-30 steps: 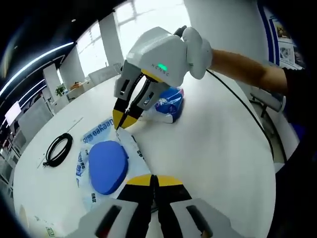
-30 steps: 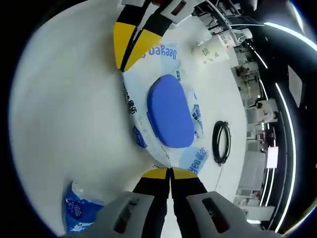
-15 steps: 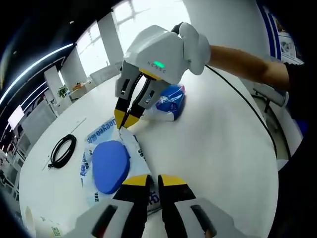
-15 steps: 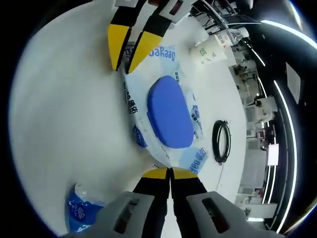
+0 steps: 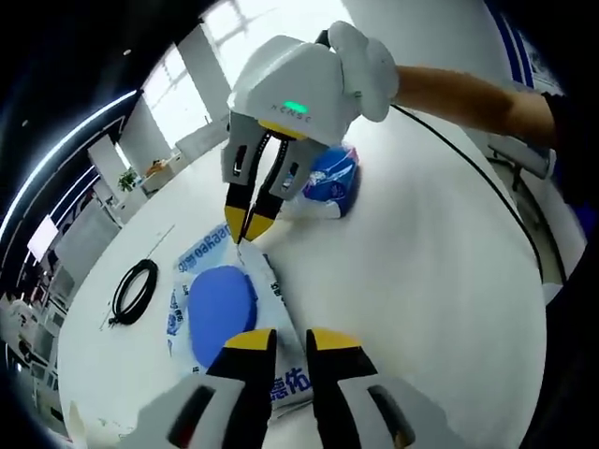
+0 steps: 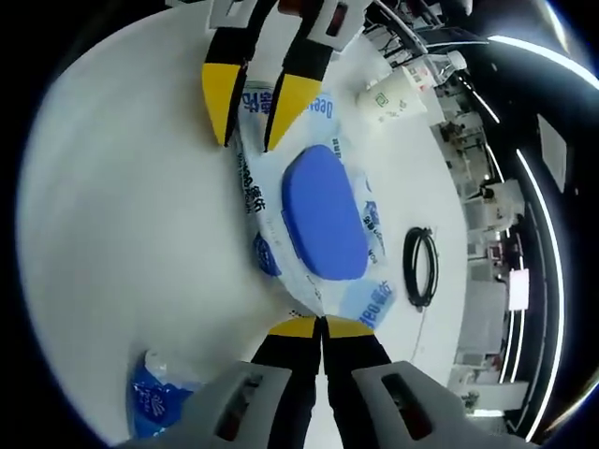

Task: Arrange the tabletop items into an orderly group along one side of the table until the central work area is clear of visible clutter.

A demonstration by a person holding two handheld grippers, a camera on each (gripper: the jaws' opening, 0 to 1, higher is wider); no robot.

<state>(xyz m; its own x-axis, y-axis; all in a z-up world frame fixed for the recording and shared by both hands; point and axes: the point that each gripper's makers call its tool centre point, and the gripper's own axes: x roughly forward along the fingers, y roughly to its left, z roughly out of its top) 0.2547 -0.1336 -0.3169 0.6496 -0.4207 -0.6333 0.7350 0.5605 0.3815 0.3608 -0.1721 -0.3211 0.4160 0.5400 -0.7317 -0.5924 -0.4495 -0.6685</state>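
In the left gripper view: flat white-and-blue wet-wipe pack with a blue oval lid (image 5: 225, 313), lying on the white tabletop (image 5: 421, 281), long axis running away between the parted jaws of the left hand-held gripper (image 5: 281, 339). Right hand-held gripper (image 5: 245, 227) pinches its far edge.

In the right gripper view: right hand-held gripper (image 6: 321, 323) clenched on the pack's near corner (pack stretches ahead); left hand-held gripper (image 6: 257, 117) straddles the far end, released.

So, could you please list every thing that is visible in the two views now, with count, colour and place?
wet wipes pack: one, white with blue lid, table centre, between both grippers
blue packet: one, blue and white, beyond the right gripper
cable coil: one, black, beside the pack
paper cup: one, white, near table edge
table: one, white
left gripper: jaws open, at the pack's edge
right gripper: jaws shut on the opposite edge
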